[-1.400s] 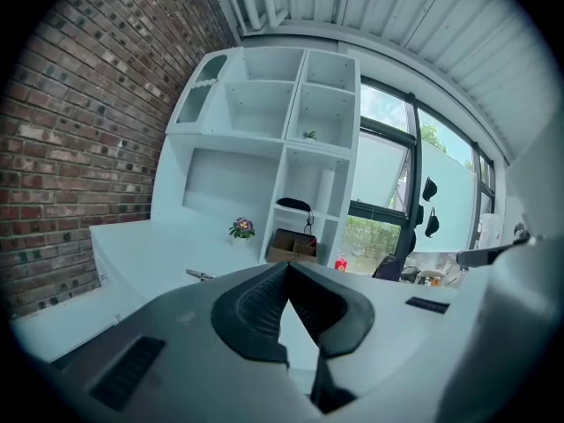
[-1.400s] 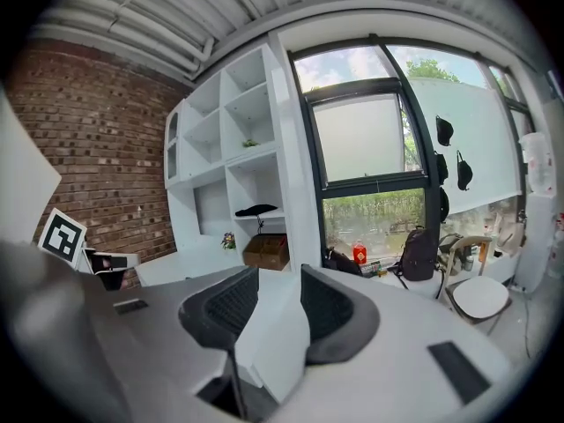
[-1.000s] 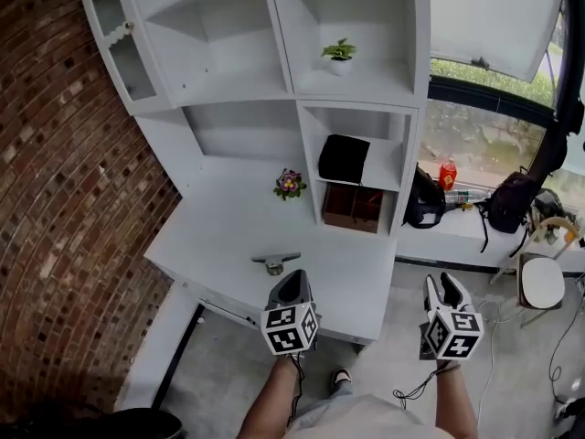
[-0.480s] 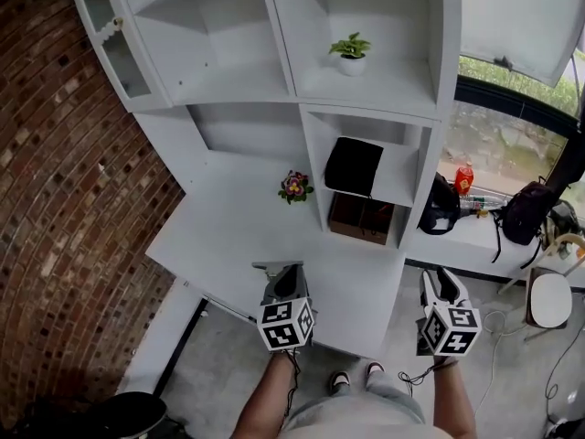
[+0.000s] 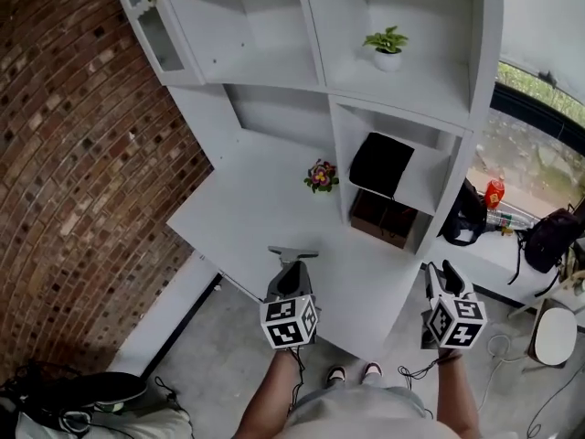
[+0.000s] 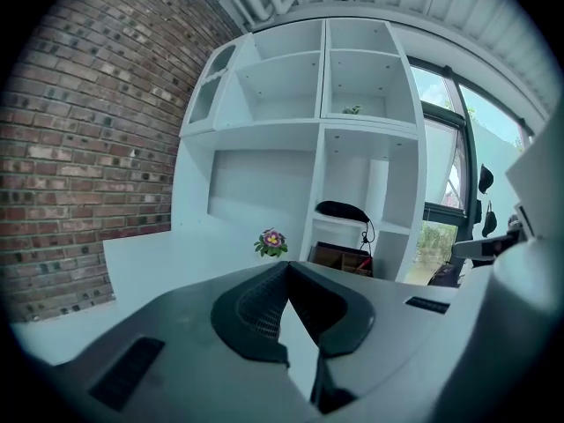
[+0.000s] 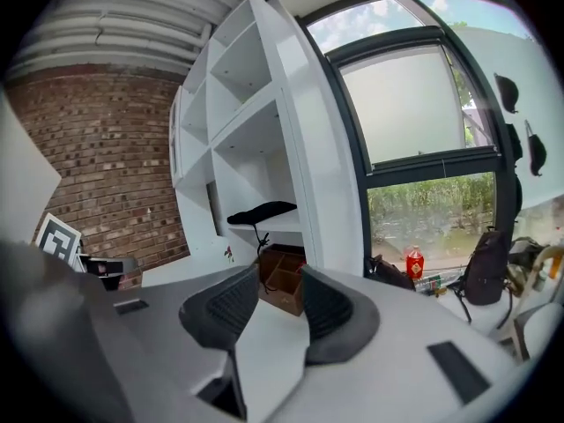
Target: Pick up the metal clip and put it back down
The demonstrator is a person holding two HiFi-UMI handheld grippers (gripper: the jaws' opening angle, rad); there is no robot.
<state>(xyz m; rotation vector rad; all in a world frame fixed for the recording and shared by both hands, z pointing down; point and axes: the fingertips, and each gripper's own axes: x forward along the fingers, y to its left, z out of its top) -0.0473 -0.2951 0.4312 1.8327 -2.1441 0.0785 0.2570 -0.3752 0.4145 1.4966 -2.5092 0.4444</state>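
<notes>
The metal clip [image 5: 292, 254] lies on the white desk [image 5: 247, 218] near its front edge. In the head view my left gripper [image 5: 291, 278] sits just behind the clip, its tips almost over it. Its jaws meet at the tips with nothing between them. The left gripper view shows my left gripper [image 6: 286, 267] shut, and the clip is hidden below the jaws. My right gripper [image 5: 445, 277] hangs off the desk's right front corner, apart from the clip. In the right gripper view my right gripper [image 7: 280, 285] is open and empty.
A small potted flower [image 5: 320, 176] stands at the desk's back. Shelves to the right hold a black bag [image 5: 381, 165], a brown box [image 5: 384, 219] and a green plant [image 5: 388, 46]. A brick wall [image 5: 82, 154] runs along the left. A backpack [image 5: 548, 236] and a stool [image 5: 554, 332] are at far right.
The head view has swung left and closer to the desk. My left gripper has moved forward until its tips nearly reach the clip. The right gripper has kept its place.
</notes>
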